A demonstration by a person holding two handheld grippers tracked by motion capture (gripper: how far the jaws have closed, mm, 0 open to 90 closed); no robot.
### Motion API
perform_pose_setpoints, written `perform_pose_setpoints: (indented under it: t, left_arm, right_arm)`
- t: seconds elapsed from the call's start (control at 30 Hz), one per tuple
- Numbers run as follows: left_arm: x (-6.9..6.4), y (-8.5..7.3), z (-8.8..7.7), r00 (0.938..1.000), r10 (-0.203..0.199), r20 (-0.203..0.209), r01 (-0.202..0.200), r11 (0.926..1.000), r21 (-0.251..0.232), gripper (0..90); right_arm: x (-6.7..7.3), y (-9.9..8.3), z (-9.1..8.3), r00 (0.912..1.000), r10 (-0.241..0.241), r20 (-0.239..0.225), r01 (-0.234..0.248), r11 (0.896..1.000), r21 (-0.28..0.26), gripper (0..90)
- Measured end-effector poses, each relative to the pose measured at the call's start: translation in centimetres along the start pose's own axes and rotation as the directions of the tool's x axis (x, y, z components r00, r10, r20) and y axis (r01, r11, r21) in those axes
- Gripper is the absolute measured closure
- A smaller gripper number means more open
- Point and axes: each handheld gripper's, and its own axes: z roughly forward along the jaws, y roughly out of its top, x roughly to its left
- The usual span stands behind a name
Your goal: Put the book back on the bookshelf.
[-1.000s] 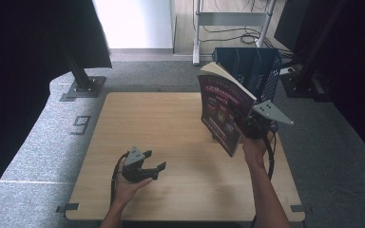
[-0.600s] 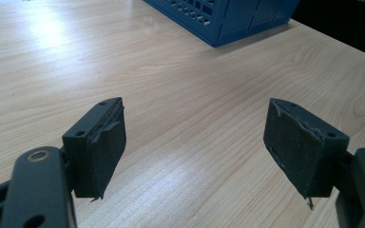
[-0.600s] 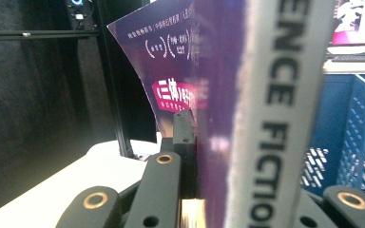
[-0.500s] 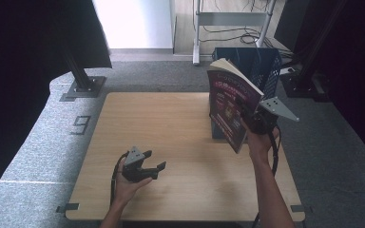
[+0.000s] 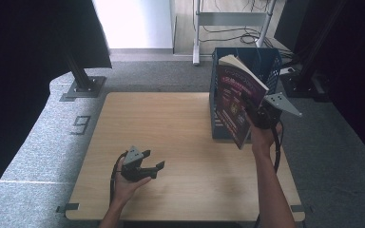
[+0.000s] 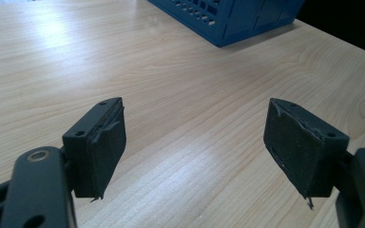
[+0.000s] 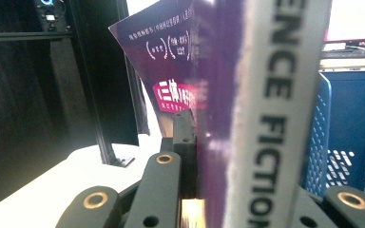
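A purple paperback book (image 5: 235, 102) hangs upright in the air beside the blue crate (image 5: 266, 61), held by my right gripper (image 5: 261, 116), which is shut on it near the spine. In the right gripper view the book (image 7: 218, 95) rises between the jaws, its grey spine reading "SCIENCE FICTION", and the crate (image 7: 347, 137) stands behind it at the right. My left gripper (image 5: 147, 168) rests low over the table's front left part, open, with nothing between its pads (image 6: 97, 145).
The wooden table (image 5: 171, 123) carries the blue crate at its right rear; a corner of the crate (image 6: 233, 19) is in the left gripper view. Black stands and dark curtains flank the table. A metal rack and cables lie behind.
My right gripper has carried the book up and toward the crate, from over the table's right side to next to the crate's front. The left gripper has stayed put.
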Motion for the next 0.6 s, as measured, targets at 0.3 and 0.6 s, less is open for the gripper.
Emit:
perform_pose_setpoints:
  t: [0.3, 0.6]
  left_arm:
    - [0.2, -0.2, -0.1, 1.0000, -0.003, -0.004, 0.003, 1.0000, 0.001, 22.1]
    - [0.4, -0.1, -0.3, 0.9999, -0.008, -0.008, 0.008, 0.9999, -0.007, 22.1]
  right_arm:
    - [-0.2, -0.1, 1.1, 0.9997, -0.011, 0.023, 0.011, 1.000, 0.005, 81.6]
    - [-0.7, -0.5, 2.4, 0.9984, -0.002, 0.056, 0.001, 1.000, 0.016, 81.5]
